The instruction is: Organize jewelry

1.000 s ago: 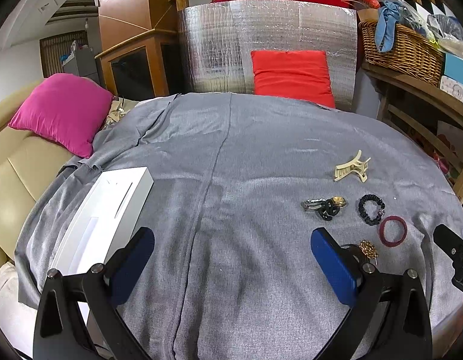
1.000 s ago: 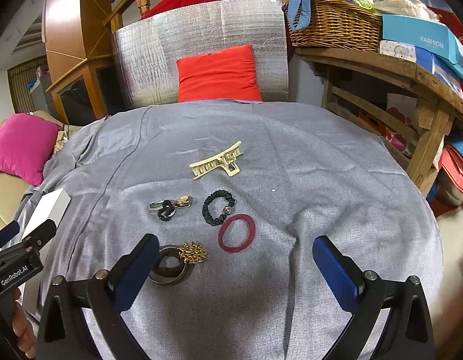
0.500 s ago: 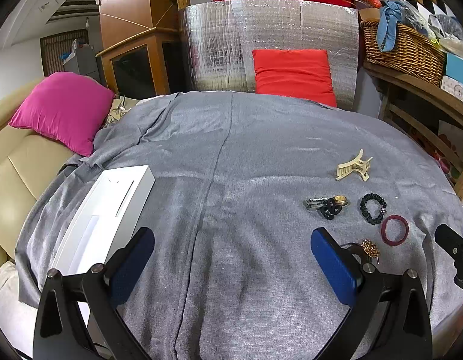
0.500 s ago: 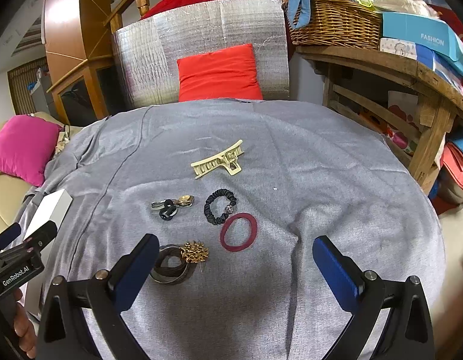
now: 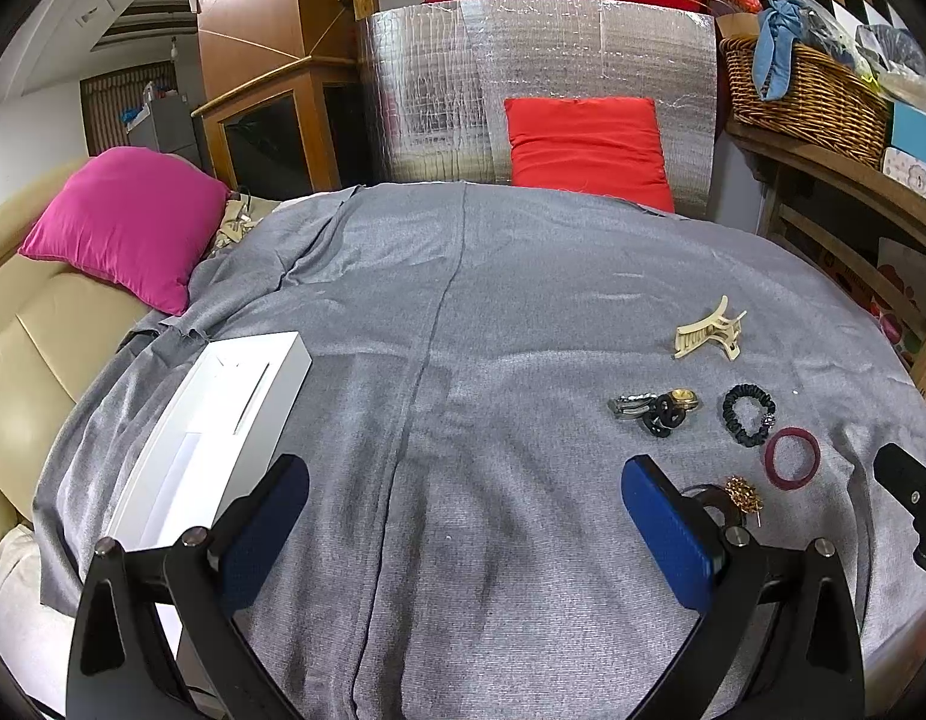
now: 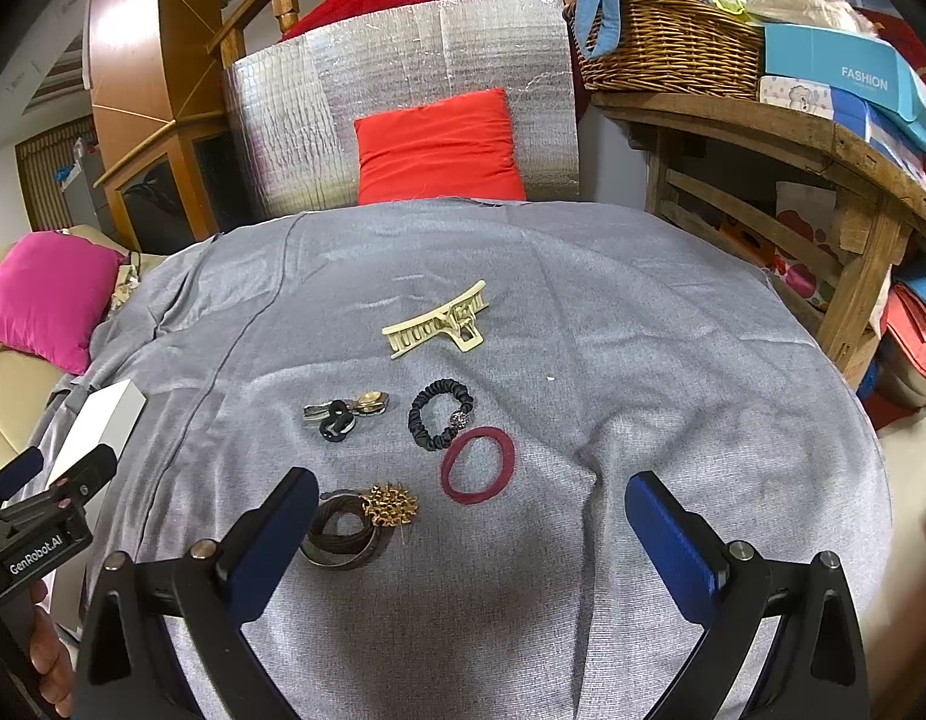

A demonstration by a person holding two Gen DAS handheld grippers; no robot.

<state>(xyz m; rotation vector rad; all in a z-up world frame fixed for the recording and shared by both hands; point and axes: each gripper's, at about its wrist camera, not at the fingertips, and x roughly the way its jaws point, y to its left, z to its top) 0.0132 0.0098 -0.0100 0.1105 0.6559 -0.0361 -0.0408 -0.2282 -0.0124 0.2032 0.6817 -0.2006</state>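
Note:
On the grey cloth lie a cream hair claw (image 6: 438, 323), a black scrunchie (image 6: 440, 414), a maroon hair band (image 6: 478, 465), a small silver, black and gold clip cluster (image 6: 345, 411), and a dark coiled bracelet with a gold brooch (image 6: 360, 525). A white box (image 5: 213, 429) lies at the left. My right gripper (image 6: 472, 540) is open and empty, just short of the bracelet and the band. My left gripper (image 5: 466, 519) is open and empty, between the box and the jewelry; the claw (image 5: 709, 330) and band (image 5: 791, 458) lie to its right.
A red cushion (image 6: 438, 147) leans on a silver foil panel (image 6: 402, 78) behind the table. A pink cushion (image 5: 129, 219) sits on a beige sofa at the left. A wooden shelf with a wicker basket (image 6: 667, 48) and boxes stands at the right.
Both grippers have drawn back very slightly; the objects sit a touch lower in view. Nothing was taken hold of or moved.

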